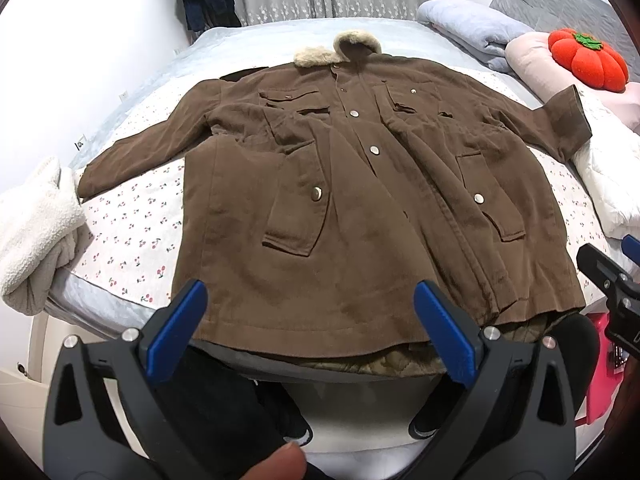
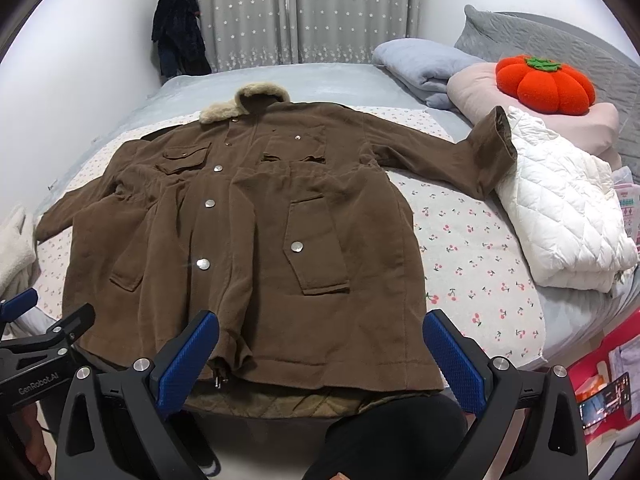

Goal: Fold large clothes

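A large brown coat (image 1: pixel 340 200) with a cream fur collar (image 1: pixel 336 50) lies flat and face up on the bed, both sleeves spread out sideways, its hem at the near edge. It also shows in the right wrist view (image 2: pixel 256 240). My left gripper (image 1: pixel 312 332) is open and empty, hovering just above the hem. My right gripper (image 2: pixel 320 360) is open and empty, also just above the hem, further right. The right gripper shows at the right edge of the left wrist view (image 1: pixel 612 280); the left gripper shows at the left edge of the right wrist view (image 2: pixel 36 332).
The bed (image 2: pixel 480 248) has a cherry-print sheet. A white quilted jacket (image 2: pixel 560 216), a pink pillow, an orange pumpkin cushion (image 2: pixel 544 84) and a blue blanket (image 2: pixel 420 64) lie at the right. A white fleece garment (image 1: pixel 36 232) lies at the left edge. A dark garment (image 2: pixel 178 28) hangs on the far wall.
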The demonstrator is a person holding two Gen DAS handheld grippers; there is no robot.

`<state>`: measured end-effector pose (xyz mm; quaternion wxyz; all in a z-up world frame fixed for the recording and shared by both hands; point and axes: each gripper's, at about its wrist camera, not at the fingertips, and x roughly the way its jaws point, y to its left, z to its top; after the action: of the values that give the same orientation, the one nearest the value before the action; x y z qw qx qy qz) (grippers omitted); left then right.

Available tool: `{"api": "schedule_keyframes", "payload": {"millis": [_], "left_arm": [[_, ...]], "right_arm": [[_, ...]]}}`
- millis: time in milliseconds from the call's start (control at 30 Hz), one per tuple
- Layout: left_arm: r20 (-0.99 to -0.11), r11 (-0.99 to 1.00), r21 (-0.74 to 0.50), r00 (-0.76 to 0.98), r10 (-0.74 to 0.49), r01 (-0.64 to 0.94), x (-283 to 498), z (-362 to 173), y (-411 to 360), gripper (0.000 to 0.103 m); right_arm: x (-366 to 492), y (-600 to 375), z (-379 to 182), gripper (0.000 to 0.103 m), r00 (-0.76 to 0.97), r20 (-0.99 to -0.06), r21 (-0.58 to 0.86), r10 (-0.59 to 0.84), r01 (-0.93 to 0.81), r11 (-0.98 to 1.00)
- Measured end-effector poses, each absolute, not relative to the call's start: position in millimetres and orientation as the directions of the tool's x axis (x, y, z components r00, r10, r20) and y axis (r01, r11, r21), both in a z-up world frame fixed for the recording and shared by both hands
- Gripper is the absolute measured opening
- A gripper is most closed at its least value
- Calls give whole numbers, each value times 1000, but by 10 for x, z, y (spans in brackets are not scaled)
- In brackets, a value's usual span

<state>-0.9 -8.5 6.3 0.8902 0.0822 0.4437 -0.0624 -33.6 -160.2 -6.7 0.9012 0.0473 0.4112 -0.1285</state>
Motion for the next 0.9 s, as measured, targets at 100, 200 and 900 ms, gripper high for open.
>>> {"api": "schedule_keyframes", "payload": {"millis": [100,200,900], "left_arm": [[-799,978,89,600,-44,190,-1,68,-95,103],[-797,977,88,602,-46,192,9,74,-78,103],[-785,979,86,618,-49,187,1,116,-44,103]], "right_arm": [[-327,-1612,-73,103,628,-754,-22,-193,270,963],[-317,-1609,-86,103,623,-758,-25,-193,267,963],[-294,-1577,-59,103,623,-758,-30,-191,259,965]]}}
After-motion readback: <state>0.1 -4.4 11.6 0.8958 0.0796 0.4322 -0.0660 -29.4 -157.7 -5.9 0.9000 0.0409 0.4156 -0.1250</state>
